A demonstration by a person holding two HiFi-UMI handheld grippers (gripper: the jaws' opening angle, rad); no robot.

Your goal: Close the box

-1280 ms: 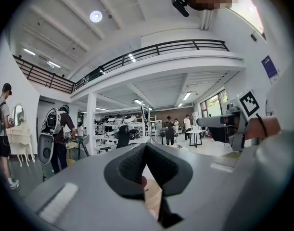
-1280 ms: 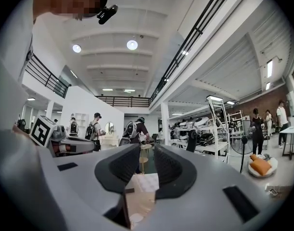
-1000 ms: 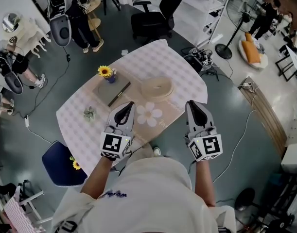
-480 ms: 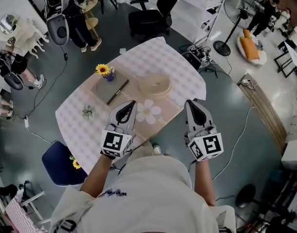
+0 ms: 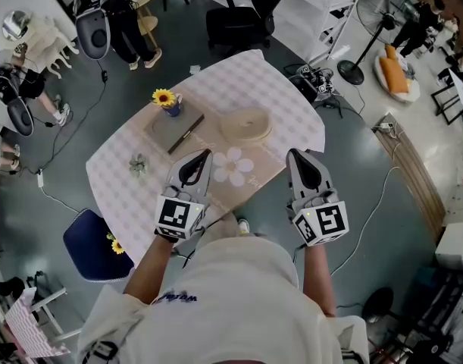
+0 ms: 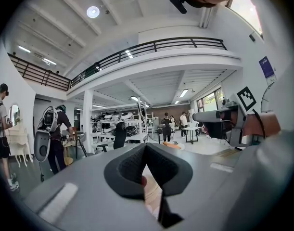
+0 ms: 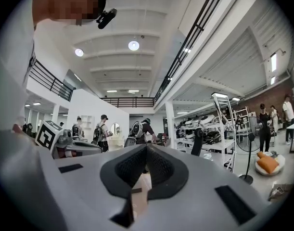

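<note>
Seen from the head view, a round tan box [image 5: 246, 125] lies low on the checked tablecloth [image 5: 269, 82], with a flat grey case [image 5: 174, 131] to its left. Both grippers hover level above the table's near edge, apart from every object. My left gripper [image 5: 201, 156] is shut and empty; in its own view the pads meet [image 6: 146, 147] and the table is hidden. My right gripper [image 5: 293, 155] is shut too, its pads closed with nothing between them [image 7: 147, 148]. Both gripper views look out across the hall.
On the cloth stand a sunflower in a small vase [image 5: 164, 98], a little plant [image 5: 137, 165] and a white flower-shaped mat [image 5: 233, 167]. A blue stool [image 5: 95, 245] sits at the left corner, an office chair [image 5: 235, 25] behind. People stand at the upper left.
The right gripper's jaws, slightly apart in its earlier view, are now together. Both hands have stayed nearly where they were above the table edge.
</note>
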